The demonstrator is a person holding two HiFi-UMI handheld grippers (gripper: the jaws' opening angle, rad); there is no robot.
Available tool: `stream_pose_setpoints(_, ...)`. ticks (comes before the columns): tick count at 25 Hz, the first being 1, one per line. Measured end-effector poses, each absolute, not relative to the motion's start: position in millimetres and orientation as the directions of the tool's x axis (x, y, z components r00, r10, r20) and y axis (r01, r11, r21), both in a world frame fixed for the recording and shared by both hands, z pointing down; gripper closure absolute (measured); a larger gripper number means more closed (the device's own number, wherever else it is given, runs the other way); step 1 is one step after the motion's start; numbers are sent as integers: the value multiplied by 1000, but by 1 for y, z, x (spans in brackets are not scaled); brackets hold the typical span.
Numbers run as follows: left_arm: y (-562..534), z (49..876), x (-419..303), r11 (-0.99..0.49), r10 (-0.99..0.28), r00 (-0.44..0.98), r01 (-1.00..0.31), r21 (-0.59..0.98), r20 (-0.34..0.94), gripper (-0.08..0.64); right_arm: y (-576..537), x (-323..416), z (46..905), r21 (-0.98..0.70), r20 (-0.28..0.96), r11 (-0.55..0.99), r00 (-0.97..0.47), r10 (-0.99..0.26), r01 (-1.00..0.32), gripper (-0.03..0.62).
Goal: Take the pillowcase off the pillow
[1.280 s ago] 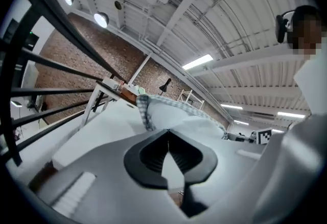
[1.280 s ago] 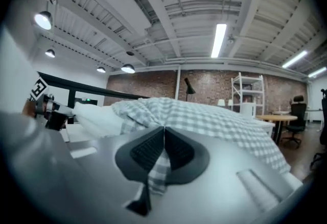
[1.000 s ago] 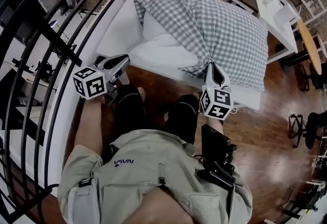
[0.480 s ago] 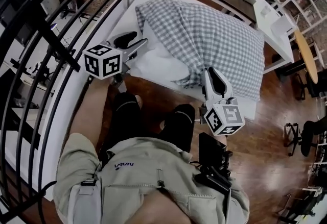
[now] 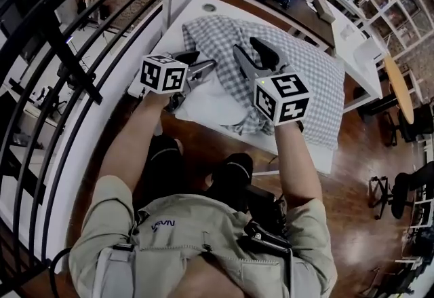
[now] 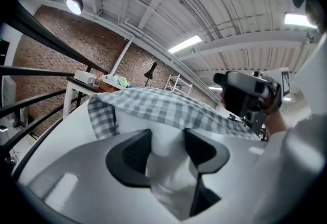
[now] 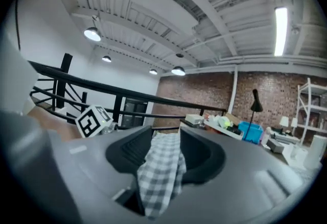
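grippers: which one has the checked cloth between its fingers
The right gripper: the checked pillowcase lies between its fingers; the left gripper straddles the white pillow. Both have just been opening.

Head view: mounted high, facing steeply down past the person's knees onto the white rectangular table (image 5: 166,42) and the grey-and-white checked fabric pillowcase (image 5: 305,76), at arm's reach.

Left gripper view: set low by the table edge, facing nearly level across the pillowcase (image 6: 168,108) at very close range.

Right gripper view: sits just above the same cloth (image 7: 161,167), facing nearly level toward the black metal railing (image 7: 65,80).

All three views share the pillowcase. The left gripper view takes in the red-brown brick wall (image 6: 56,39), and the right gripper view also shows brick wall (image 7: 204,93).
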State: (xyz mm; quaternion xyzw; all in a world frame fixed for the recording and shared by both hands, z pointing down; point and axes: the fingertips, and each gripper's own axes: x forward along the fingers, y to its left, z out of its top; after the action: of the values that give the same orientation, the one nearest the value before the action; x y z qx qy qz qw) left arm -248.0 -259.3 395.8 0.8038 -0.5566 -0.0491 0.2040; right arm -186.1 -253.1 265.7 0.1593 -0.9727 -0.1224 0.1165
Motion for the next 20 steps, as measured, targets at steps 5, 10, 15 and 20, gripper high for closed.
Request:
stream_pose_setpoints(5,-247,393,-241,-261,-945,297,-938,229,140,482,-292,-247,314,397,393,887,-829,-397,-236,393)
stream_pose_setpoints(10,-231,378,-232,-234,-966,240,-970,69,98,526,-319,-252,332,481,448,837,-747,-491,-262,554)
stream_pose_setpoints(15,-202,359,-216,-271,-963,270,-960,-71,22,537,-350,-247,288,583,338,726,-703,-625,-365,586)
stream_pose_setpoints(20,-170,343,-216,-276,-955,286,-955,-110,-85,545,-423,-202,264,632,288,592,-559,-778,-500,586)
